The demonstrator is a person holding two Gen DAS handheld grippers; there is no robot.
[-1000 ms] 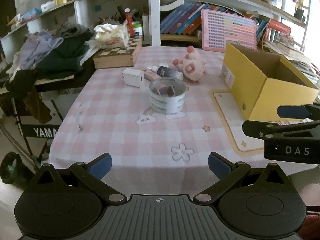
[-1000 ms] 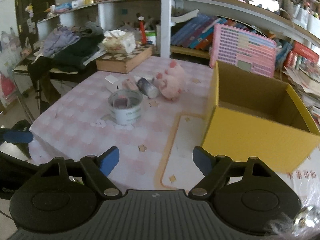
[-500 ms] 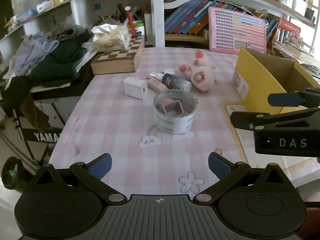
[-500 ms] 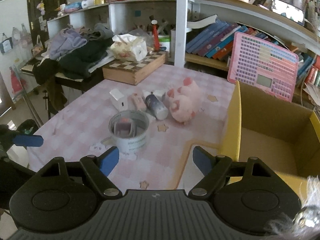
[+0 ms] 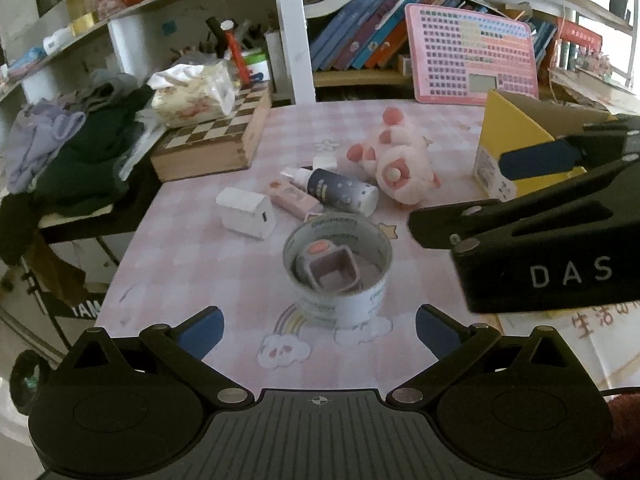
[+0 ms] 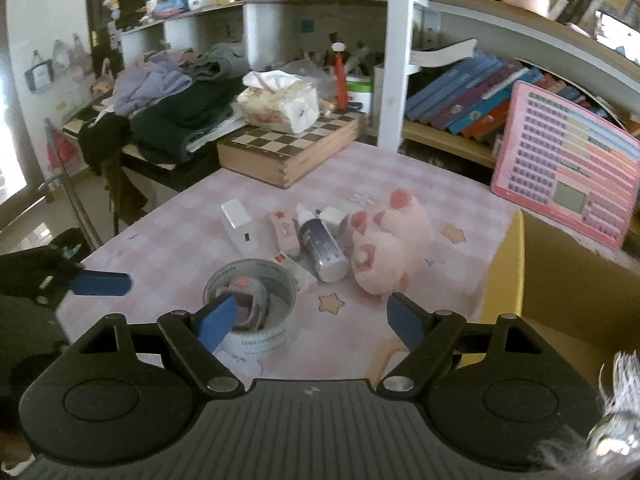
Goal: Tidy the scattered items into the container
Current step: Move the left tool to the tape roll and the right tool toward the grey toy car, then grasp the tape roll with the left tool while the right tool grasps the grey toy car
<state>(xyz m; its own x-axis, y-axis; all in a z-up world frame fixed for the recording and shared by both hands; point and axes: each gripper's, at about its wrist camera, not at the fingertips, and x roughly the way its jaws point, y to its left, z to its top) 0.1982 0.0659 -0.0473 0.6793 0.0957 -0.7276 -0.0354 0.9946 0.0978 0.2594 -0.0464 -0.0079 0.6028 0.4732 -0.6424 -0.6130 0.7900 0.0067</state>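
Observation:
Scattered on the pink checked tablecloth lie a tape roll [image 5: 338, 276] [image 6: 251, 309] with a small pink square item inside, a white charger block [image 5: 246, 213] [image 6: 239, 226], a pink tube [image 5: 294, 198] [image 6: 283, 231], a dark bottle [image 5: 340, 191] [image 6: 322, 246] and a pink plush toy [image 5: 396, 168] [image 6: 386, 252]. The open yellow cardboard box [image 5: 520, 140] [image 6: 560, 280] stands to the right. My left gripper [image 5: 318, 326] hovers open just in front of the tape roll. My right gripper [image 6: 310, 318] is open beside the roll, nothing between its fingers.
A wooden chessboard box [image 5: 212, 148] with a tissue pack [image 5: 192, 94] sits at the back left, beside piled clothes [image 5: 68, 152]. Shelves of books [image 5: 360, 44] and a pink keyboard toy [image 5: 472, 60] stand behind. The right gripper's body [image 5: 540, 240] crosses the left wrist view.
Both grippers have moved forward over the table toward the cluster of items; the tape roll and plush now appear closer. Both grippers stay open and empty.

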